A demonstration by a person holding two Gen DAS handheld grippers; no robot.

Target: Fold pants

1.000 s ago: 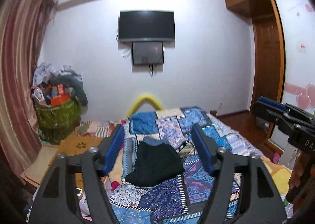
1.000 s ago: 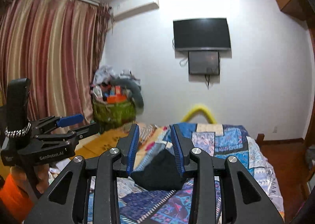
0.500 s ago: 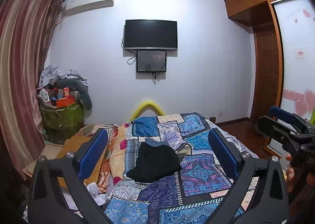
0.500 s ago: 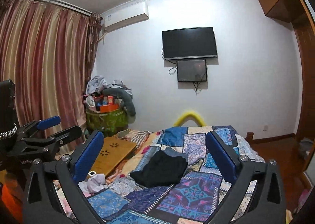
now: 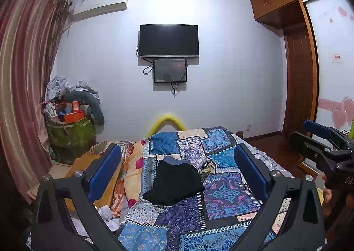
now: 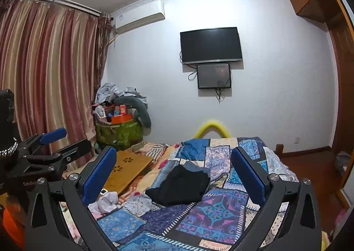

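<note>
black pants [image 5: 174, 181] lie as a compact dark bundle on the patchwork quilt [image 5: 223, 191], roughly mid-bed, with a bit of blue-grey cloth [image 5: 174, 159] showing from under the far edge. outline already looks squared off; judgement: folding is at or near its end, though the layers cannot be counted from here.

long axis of the bundle runs from near-left corner toward far-right, a little skewed to the bed's length. it sits straight ahead of and below both tools, well apart from each.

left gripper [image 5: 177, 175]: jaws spread wide, nothing between the blue pads; pants appear centred in the gap. right gripper [image 6: 174, 175]: likewise spread wide and empty; pants also centred between its pads. neither tool touches fabric. each gripper shows at the edge of the other's view, held level side by side.

nearer hand: cannot tell; the bundle sits about equally far in both views.

judgement: any further move means reaching forward and down; near-left corner would suit the left tool, the right edge the right one.

surroundings: wooden lap tray [image 6: 127, 171] left of the bed, laundry basket [image 6: 118, 132] beyond it, wall tv [image 5: 169, 40].
</note>
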